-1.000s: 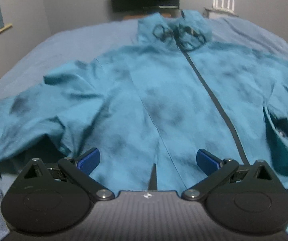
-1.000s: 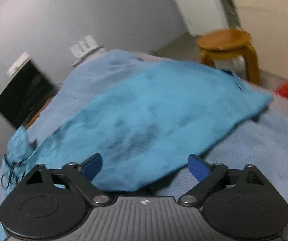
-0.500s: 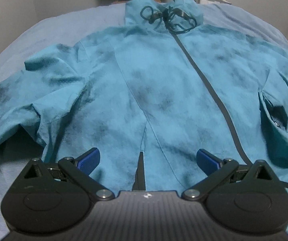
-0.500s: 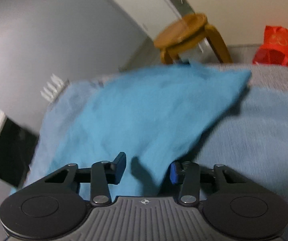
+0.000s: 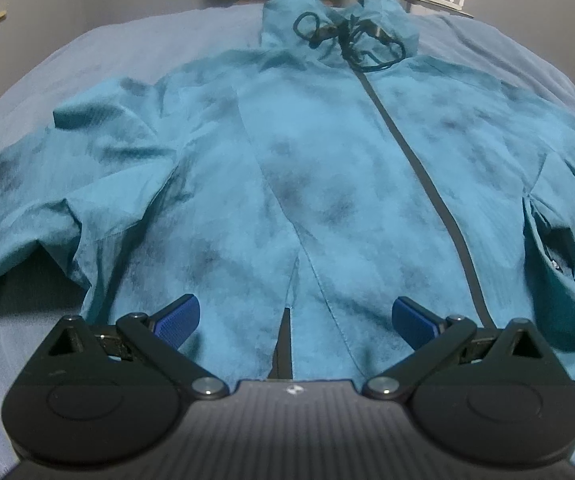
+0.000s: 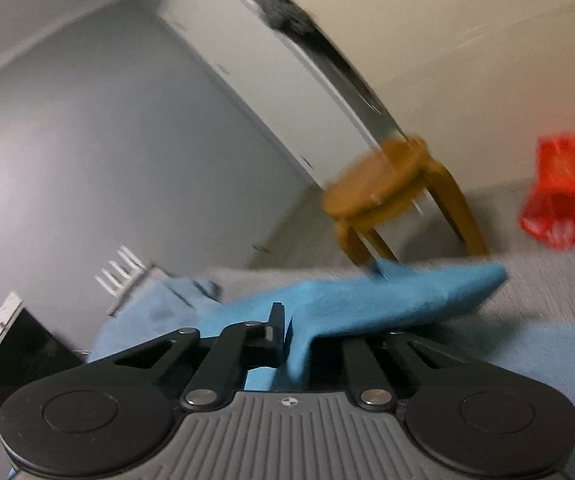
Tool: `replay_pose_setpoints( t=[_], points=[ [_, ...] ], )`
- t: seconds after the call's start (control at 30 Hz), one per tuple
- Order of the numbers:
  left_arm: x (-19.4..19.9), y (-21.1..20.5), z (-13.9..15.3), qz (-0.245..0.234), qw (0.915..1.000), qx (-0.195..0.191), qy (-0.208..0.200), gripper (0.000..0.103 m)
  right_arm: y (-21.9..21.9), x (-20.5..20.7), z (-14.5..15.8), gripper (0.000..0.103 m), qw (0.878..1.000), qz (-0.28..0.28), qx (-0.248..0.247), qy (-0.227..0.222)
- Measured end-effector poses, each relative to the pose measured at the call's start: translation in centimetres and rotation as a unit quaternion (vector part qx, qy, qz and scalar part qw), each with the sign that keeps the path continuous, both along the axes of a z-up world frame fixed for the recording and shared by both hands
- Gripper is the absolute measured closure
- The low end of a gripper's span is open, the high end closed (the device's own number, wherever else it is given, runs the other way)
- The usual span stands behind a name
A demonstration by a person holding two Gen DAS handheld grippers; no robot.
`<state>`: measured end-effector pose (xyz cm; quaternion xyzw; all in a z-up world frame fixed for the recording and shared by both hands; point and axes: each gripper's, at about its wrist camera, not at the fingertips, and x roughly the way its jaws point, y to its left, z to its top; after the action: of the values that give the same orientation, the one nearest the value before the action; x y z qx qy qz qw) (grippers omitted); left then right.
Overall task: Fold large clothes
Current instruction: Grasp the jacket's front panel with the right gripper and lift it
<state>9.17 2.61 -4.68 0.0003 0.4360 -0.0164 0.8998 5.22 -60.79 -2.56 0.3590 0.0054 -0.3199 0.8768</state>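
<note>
Spread front-up over the bed (image 5: 87,64), the thin teal jacket (image 5: 307,168) looks light, limp and slippery, best pinched at hem or sleeve edges, as the right claw (image 6: 287,334) closes on a sleeve (image 6: 387,300) fold while the left claw (image 5: 293,318) gapes empty above the hem.

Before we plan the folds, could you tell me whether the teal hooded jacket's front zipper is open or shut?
Shut: the dark zipper runs unbroken down the teal hooded jacket.

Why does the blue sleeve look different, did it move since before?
Yes. The blue sleeve has lifted: its tip now reaches the wooden stool legs. The right hand-held gripper is closing on it.
</note>
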Motion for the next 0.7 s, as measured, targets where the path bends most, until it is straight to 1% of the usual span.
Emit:
replay_pose_setpoints(
  t=[0.1,0.17,0.23,0.33,0.4,0.43,0.53,0.57,0.6,0.67,0.7],
  points=[
    [-0.1,-0.2,0.2,-0.004,1.0000,0.005,-0.007,0.000,3.8,1.0,4.0,0.096,0.995,0.050,-0.076,-0.031],
    [-0.1,-0.3,0.3,-0.006,0.9999,0.006,-0.012,0.000,7.2,2.0,6.5,0.096,0.986,0.097,-0.127,-0.050],
    [-0.1,-0.3,0.3,-0.006,0.9998,0.008,-0.015,0.000,10.9,3.1,8.9,0.097,0.972,0.150,-0.167,-0.065],
    [-0.2,-0.2,0.3,-0.006,0.9998,0.007,-0.018,0.000,17.3,5.1,11.8,0.097,0.943,0.235,-0.222,-0.081],
    [-0.1,0.0,0.3,-0.005,0.9998,0.002,-0.020,0.000,22.2,6.4,13.1,0.098,0.915,0.295,-0.264,-0.074],
    [-0.1,0.1,0.3,-0.003,0.9998,0.000,-0.020,0.000,24.8,7.1,13.4,0.098,0.897,0.329,-0.287,-0.064],
    [-0.2,0.5,0.3,0.002,0.9997,-0.006,-0.021,0.000,32.1,8.3,12.6,0.097,0.846,0.416,-0.331,-0.034],
    [-0.2,0.6,0.3,0.003,0.9997,-0.008,-0.022,0.000,34.4,8.7,11.6,0.097,0.828,0.449,-0.336,-0.021],
    [-0.1,0.7,0.2,0.004,0.9997,-0.010,-0.021,0.000,36.2,9.0,10.6,0.097,0.813,0.473,-0.339,-0.009],
    [-0.1,1.0,0.2,0.007,0.9997,-0.014,-0.021,0.000,39.5,9.4,7.7,0.097,0.788,0.518,-0.332,0.024],
    [0.0,1.2,0.2,0.009,0.9996,-0.015,-0.021,0.000,40.8,9.7,6.2,0.098,0.777,0.538,-0.324,0.042]
  ],
)
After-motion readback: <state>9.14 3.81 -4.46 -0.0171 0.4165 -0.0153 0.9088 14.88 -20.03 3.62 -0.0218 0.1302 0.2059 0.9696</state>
